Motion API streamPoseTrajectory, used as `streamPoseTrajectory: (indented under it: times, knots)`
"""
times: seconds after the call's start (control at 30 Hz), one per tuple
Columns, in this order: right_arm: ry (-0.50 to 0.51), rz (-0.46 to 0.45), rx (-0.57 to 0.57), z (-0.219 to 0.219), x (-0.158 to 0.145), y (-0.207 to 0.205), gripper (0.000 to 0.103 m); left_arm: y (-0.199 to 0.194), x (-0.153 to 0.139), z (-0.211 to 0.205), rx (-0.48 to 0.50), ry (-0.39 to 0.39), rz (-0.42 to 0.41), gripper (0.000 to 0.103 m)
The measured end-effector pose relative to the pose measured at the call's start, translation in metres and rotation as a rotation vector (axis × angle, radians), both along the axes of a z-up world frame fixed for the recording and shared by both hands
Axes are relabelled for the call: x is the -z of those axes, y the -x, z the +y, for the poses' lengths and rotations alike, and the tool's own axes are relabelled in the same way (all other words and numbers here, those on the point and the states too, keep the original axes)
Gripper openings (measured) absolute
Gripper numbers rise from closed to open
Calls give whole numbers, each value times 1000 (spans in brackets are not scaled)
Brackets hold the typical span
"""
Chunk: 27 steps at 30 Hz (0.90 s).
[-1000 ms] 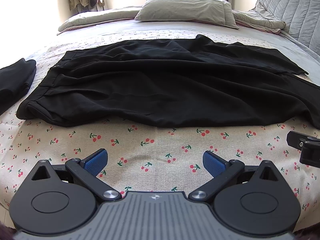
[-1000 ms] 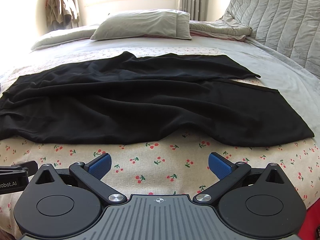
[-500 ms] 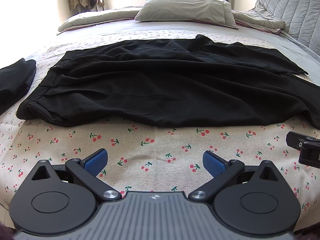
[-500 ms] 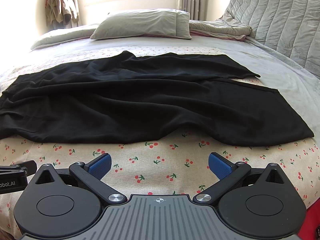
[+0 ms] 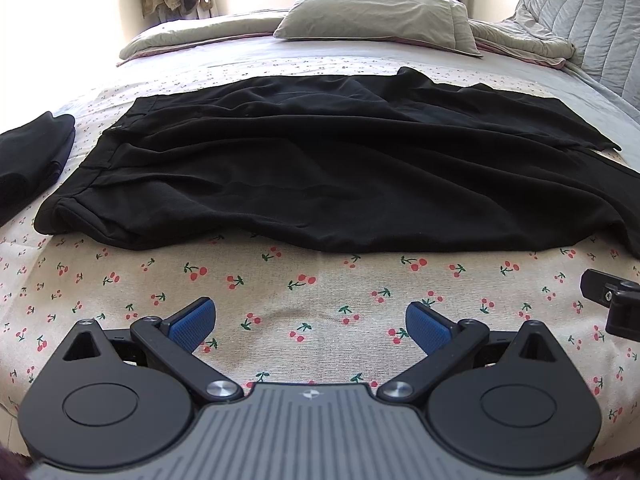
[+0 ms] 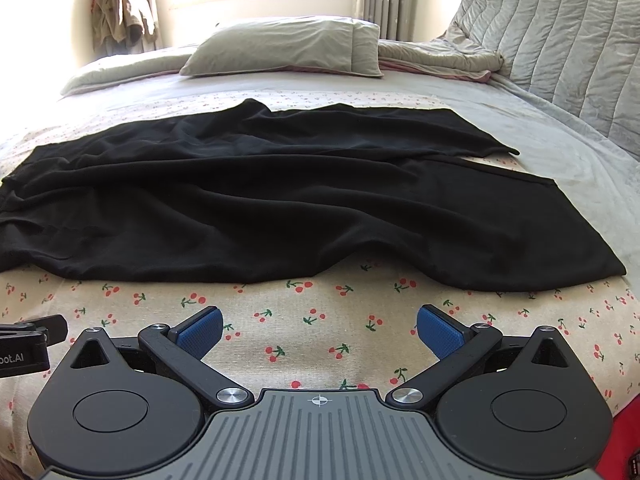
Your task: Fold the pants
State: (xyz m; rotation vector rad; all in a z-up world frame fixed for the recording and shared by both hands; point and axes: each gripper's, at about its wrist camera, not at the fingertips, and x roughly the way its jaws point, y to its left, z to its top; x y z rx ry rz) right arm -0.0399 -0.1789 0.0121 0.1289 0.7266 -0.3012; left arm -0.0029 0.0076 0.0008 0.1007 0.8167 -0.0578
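1. Nearest, two grippers show: the left gripper (image 5: 311, 322) and the right gripper (image 6: 319, 330), each with two blue pads spread wide apart and nothing between them, both hovering over the cherry-print sheet (image 5: 320, 300).
2. Beside them, each view catches a black edge of the other tool: the right one at the left view's right margin, the left one at the right view's left margin.
3. Ahead of both grippers, one pair of black pants (image 5: 320, 176) lies spread flat and creased across the sheet, well clear of the pads; its waistband (image 5: 92, 168) lies ahead and left of the left gripper, and its two leg hems (image 6: 560, 232) lie ahead and right of the right gripper.
4. Left of the waistband, one folded dark garment (image 5: 28, 168) rests apart from the pants.
5. Farther off lie one grey pillow (image 6: 288, 46), one rumpled grey quilt (image 6: 440, 58) and one quilted headboard (image 6: 560, 40).
6. Compared with a second ago, nothing has visibly moved: grippers, pants and bedding sit just as they did.
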Motion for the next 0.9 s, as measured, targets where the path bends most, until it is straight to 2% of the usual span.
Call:
streamPoseTrajectory:
  times: [0.13, 0.23, 0.4, 0.53, 0.6, 0.67, 0.8, 0.87, 0.9]
  knots:
    - [-13, -15, 24, -18, 2, 3, 103, -3, 3, 6, 5, -30, -51, 103]
    - [-7, -7, 51, -39, 1, 5, 103, -9, 4, 13, 9, -82, -51, 103]
    - [-37, 11, 121, -78, -5, 9, 103, -20, -3, 47, -11, 30, -14, 103]
    - [-98, 39, 160, -117, -9, 7, 103, -31, -7, 79, -44, 64, 22, 103]
    - [-122, 32, 213, -137, -9, 8, 103, -38, -8, 102, -82, 116, 34, 103]
    - [-176, 18, 256, -162, -7, 11, 103, -46, -7, 129, -128, 202, 37, 103]
    - [-281, -23, 354, -209, 6, 23, 103, -61, 3, 177, -263, 324, 39, 101]
    - [-345, -36, 405, -229, 16, 32, 102, -68, 13, 200, -327, 429, 44, 93]
    - [-385, -46, 425, -237, 21, 37, 101, -69, 16, 210, -344, 480, 22, 93]
